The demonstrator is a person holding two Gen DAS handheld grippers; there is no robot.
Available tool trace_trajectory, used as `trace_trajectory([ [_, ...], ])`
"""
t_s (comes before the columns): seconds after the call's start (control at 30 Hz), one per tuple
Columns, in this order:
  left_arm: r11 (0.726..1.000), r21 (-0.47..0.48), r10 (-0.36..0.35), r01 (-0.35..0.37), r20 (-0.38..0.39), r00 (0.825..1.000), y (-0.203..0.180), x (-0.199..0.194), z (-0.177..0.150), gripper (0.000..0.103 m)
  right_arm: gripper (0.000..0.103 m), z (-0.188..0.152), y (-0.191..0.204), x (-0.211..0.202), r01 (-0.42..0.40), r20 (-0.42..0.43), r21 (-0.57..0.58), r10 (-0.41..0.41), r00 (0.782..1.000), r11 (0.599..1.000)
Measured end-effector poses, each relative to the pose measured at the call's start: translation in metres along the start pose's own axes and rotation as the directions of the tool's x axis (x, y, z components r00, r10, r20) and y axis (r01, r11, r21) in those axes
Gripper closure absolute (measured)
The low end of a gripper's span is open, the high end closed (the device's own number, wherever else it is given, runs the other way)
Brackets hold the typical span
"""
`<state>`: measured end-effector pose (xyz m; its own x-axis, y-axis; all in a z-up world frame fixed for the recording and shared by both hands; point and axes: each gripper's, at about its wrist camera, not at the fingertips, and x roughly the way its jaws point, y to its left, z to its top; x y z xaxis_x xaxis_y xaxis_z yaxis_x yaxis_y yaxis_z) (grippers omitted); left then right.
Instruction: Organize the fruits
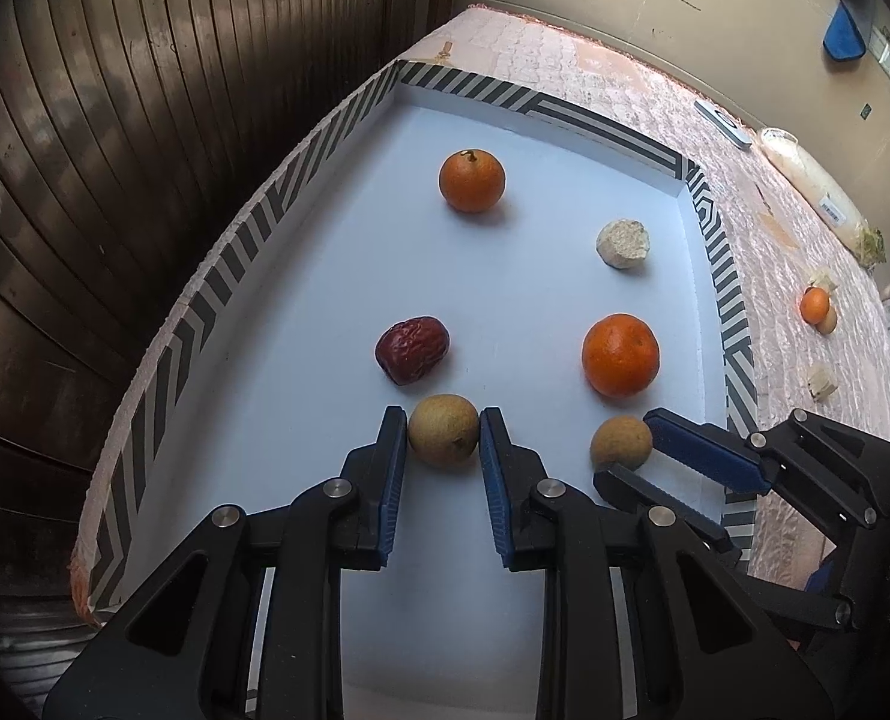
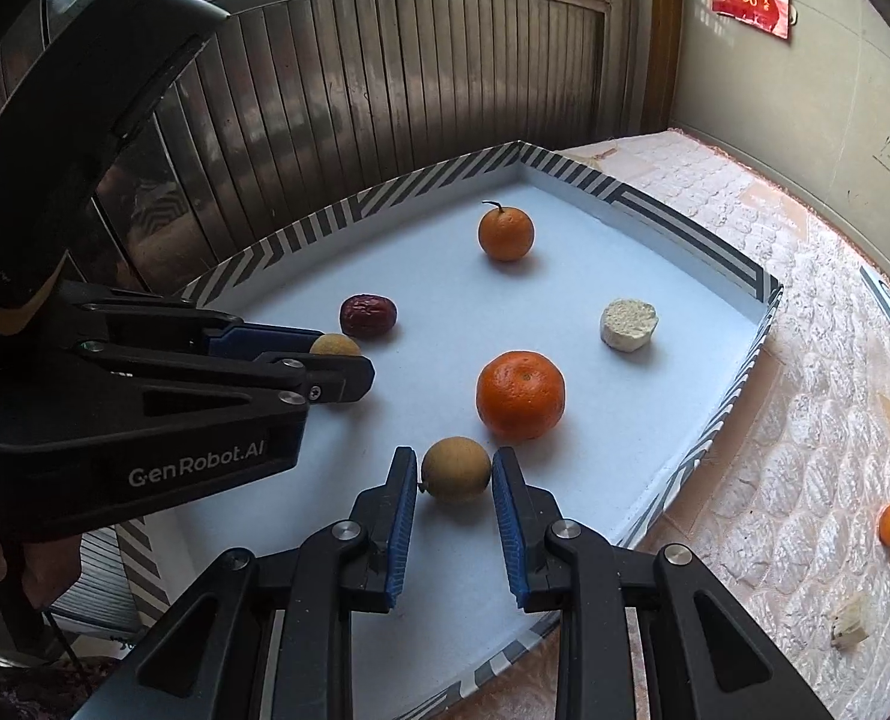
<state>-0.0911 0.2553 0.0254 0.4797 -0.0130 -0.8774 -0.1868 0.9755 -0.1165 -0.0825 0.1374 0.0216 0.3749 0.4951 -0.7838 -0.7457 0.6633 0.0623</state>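
The left gripper [image 1: 443, 426] has its jaws spread just wide enough to bracket a brown longan [image 1: 443, 429], blue pads level with the fruit's two sides; whether they press it or only flank it cannot be told. The right gripper [image 2: 454, 471] stands the same way around a second longan [image 2: 455, 469], one pad at each flank, contact likewise unclear. Both fruits sit on the white floor of a tray [image 1: 234, 258] with a black-and-white striped rim. Just beyond the left jaws and slightly to their left lies a wrinkled red date [image 1: 412, 349]. Just ahead of the right jaws and a little to their right rests a large orange [image 2: 520, 396]. Farther ahead of both sits a smaller orange with a stem [image 1: 472, 180], and to the right of that a pale, rough-topped chunk [image 2: 628, 325] near the tray's far right wall
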Motion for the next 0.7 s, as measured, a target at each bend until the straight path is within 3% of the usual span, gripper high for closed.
trace_trajectory([
  [0.2, 1.0, 0.011, 0.024, -0.025, 0.05, 0.998, -0.009, -0.013, 0.004, 0.076, 0.077, -0.004, -0.005, -0.02, -0.001, 0.039, 0.022, 0.0, 0.999, 1.0],
  [0.3, 1.0, 0.018, 0.001, -0.003, 0.091, 0.996, -0.021, -0.022, 0.009, 0.037, 0.076, -0.01, -0.013, -0.036, 0.021, 0.059, 0.047, -0.024, 0.998, 0.999],
  [0.33, 1.0, 0.018, -0.015, 0.013, 0.107, 0.994, -0.025, -0.025, 0.011, 0.035, 0.075, -0.013, -0.017, -0.042, 0.029, 0.064, 0.058, -0.033, 0.997, 0.998],
  [0.7, 0.98, 0.147, -0.146, 0.132, 0.089, 0.985, -0.11, -0.028, 0.022, 0.035, 0.068, -0.057, -0.073, -0.105, 0.178, 0.092, 0.192, -0.198, 0.976, 0.965],
])
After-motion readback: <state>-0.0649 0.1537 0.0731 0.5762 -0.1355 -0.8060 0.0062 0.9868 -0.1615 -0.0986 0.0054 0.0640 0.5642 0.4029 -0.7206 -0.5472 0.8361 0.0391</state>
